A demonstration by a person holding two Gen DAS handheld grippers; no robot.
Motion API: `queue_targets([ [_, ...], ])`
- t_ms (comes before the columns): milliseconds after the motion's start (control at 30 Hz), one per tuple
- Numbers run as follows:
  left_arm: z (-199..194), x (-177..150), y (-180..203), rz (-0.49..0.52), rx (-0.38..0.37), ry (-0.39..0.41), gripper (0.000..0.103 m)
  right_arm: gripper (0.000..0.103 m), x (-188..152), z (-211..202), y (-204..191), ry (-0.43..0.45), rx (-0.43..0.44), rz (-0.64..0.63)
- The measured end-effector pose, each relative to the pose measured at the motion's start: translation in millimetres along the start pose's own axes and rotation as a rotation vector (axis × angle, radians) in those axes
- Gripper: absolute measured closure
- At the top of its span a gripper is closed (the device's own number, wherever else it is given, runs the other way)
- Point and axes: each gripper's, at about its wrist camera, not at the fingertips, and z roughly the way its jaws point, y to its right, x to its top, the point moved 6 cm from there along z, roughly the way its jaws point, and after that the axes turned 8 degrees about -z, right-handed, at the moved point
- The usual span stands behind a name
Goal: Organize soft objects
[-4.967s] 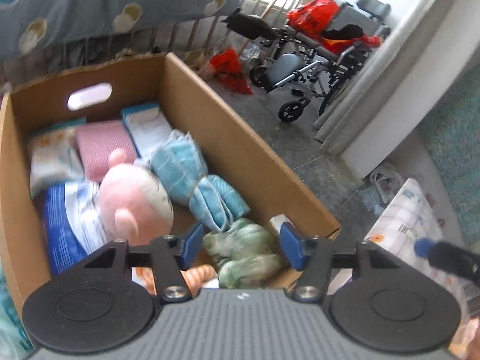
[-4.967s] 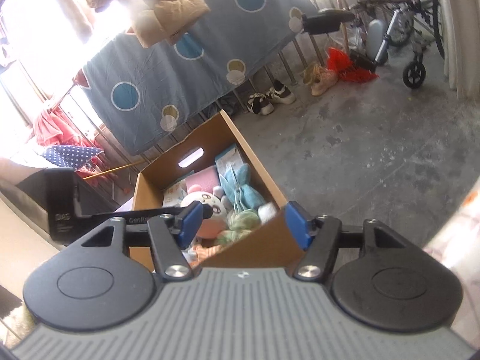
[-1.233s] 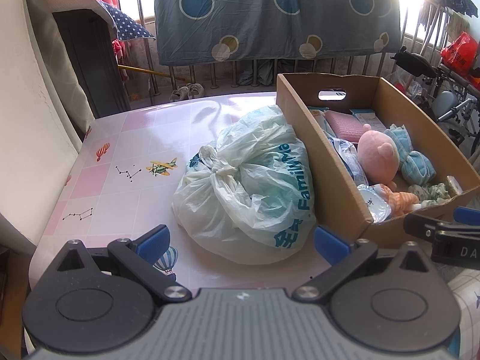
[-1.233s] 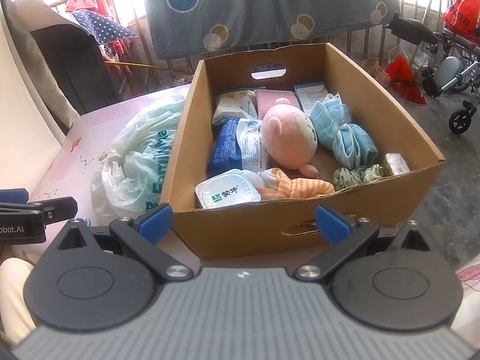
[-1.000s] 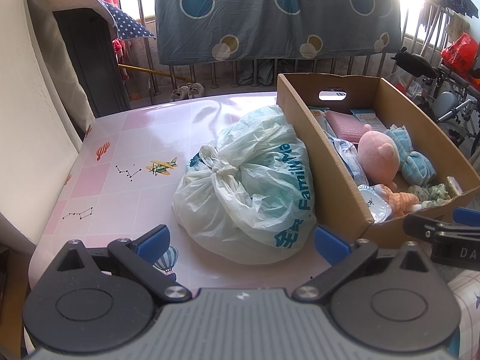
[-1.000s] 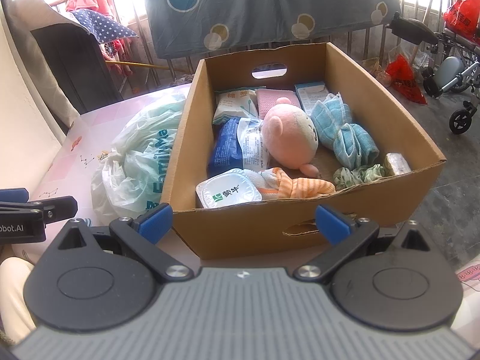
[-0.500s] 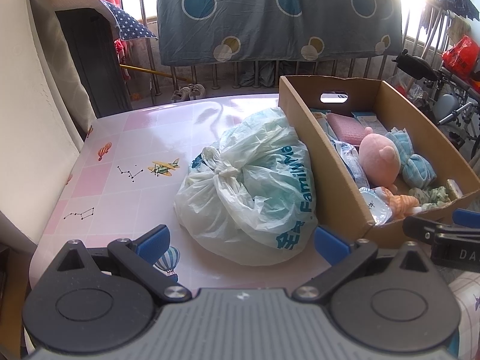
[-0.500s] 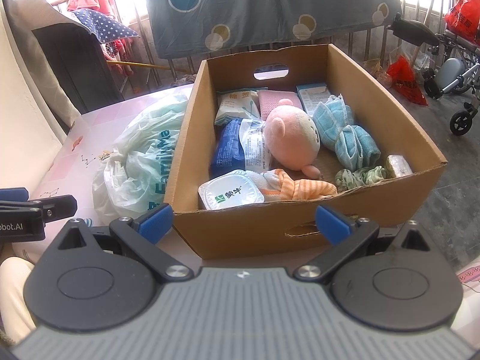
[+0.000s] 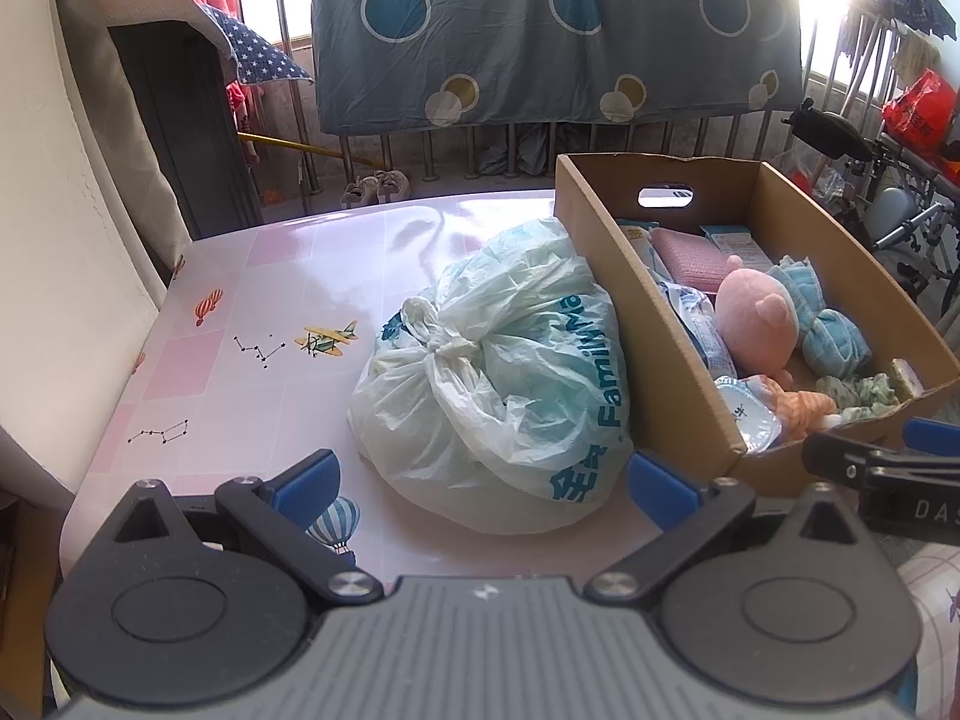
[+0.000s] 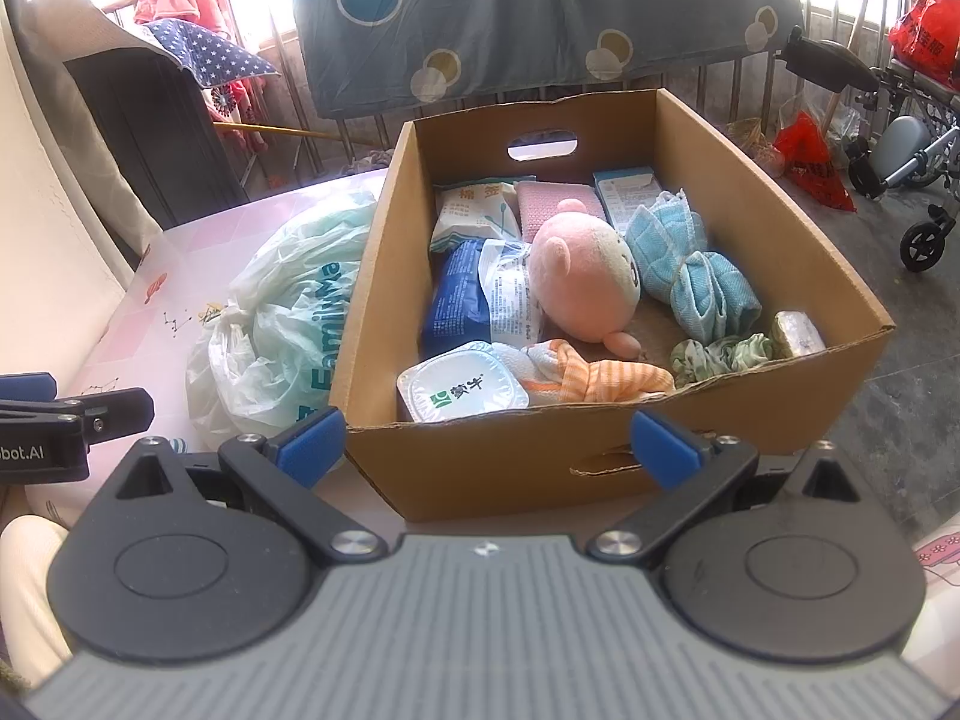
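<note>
A cardboard box (image 10: 780, 228) stands on the pink table (image 9: 288, 276) and holds a pink plush toy (image 10: 585, 276), blue cloths (image 10: 690, 276), a striped orange cloth (image 10: 600, 381), a green scrunchie (image 10: 720, 357), a pink sponge (image 10: 555, 204) and several packets. A tied white plastic bag (image 9: 498, 378) lies against the box's left side; it also shows in the right wrist view (image 10: 288, 324). My left gripper (image 9: 480, 483) is open and empty, just short of the bag. My right gripper (image 10: 486, 441) is open and empty at the box's near wall.
A blue dotted sheet (image 9: 540, 30) hangs on railings behind the table. A dark cabinet (image 9: 174, 138) stands at the back left. A wheelchair (image 10: 912, 150) and red bags (image 10: 810, 162) are on the floor to the right. A white wall (image 9: 54, 240) runs along the left.
Five seconds ago both grippers were close over the box; they have since pulled back and opened wider. Over the last second both views shifted only slightly.
</note>
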Motion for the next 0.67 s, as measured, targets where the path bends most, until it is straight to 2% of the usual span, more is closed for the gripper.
queue_targets([
  [667, 0.0, -0.4, -0.2, 0.000, -0.001, -0.001, 0.000, 0.001, 1.5, 0.7, -0.9, -0.002, 0.002, -0.001],
])
